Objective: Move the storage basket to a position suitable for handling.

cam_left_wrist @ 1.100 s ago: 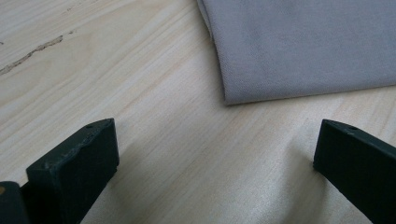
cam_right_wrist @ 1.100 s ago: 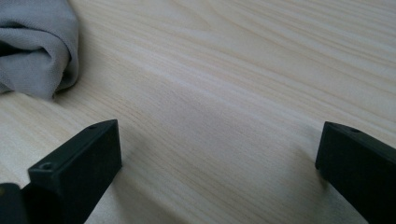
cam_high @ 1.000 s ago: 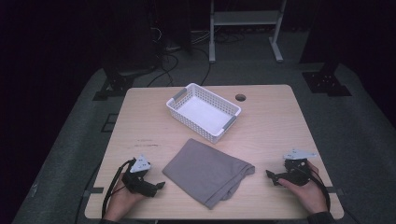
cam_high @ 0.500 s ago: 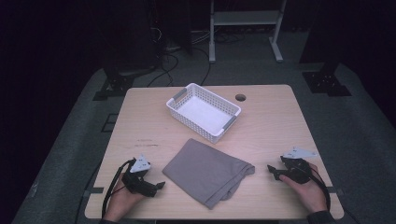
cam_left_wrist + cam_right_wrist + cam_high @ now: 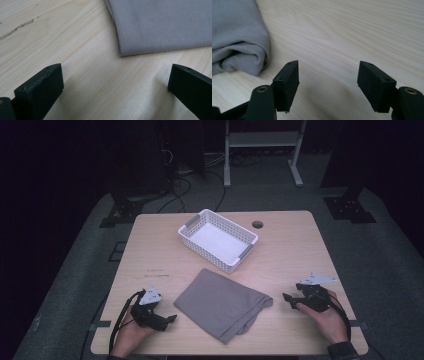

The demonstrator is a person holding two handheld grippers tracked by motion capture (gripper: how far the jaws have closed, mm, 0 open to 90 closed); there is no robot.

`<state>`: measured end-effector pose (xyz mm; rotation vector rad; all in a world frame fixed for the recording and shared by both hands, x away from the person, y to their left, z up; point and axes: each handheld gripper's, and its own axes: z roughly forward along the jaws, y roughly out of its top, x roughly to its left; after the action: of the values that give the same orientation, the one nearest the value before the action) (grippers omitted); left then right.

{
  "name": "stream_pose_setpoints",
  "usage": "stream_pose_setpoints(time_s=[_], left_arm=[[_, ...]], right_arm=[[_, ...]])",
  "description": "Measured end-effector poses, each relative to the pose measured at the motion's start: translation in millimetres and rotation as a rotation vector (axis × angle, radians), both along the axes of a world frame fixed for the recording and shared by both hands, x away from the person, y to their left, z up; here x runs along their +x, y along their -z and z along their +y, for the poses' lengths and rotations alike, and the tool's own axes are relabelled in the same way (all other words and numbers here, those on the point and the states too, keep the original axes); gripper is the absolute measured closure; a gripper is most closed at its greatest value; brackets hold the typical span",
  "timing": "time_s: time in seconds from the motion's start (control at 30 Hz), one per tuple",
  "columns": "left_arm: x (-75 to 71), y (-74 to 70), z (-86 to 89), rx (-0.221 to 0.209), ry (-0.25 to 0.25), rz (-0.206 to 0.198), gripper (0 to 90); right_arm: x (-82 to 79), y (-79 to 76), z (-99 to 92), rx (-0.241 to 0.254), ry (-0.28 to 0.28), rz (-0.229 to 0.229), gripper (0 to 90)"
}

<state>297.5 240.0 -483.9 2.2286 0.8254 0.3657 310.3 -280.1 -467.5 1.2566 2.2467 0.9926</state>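
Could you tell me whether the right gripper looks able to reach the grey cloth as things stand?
Probably yes: the right gripper points at the cloth with open jaws, and bare table lies between them.

Folded cloth (image 5: 222, 304) plain mid grey, no print, fine weave showing in the left gripper view (image 5: 162, 25). Wooden table top (image 5: 290, 250) pale beige with light grain streaks and one dark round hole (image 5: 257, 224). Rectangular plastic basket (image 5: 218, 240) white, lattice-patterned walls, grey handle tabs at both ends. Left gripper (image 5: 167, 319) black with a light grey three-cornered plate; right gripper (image 5: 288, 298) black, same pale plate. Floor (image 5: 390, 270) dark grey.
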Motion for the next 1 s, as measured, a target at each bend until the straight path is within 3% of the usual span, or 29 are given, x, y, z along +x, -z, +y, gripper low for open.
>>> stream_pose_setpoints(time_s=[1.0], left_arm=[[0.0,0.0,0.0,0.000,0.000,0.000,0.0]], right_arm=[[16.4,-20.2,8.6,0.039,-0.032,0.017,36.4]])
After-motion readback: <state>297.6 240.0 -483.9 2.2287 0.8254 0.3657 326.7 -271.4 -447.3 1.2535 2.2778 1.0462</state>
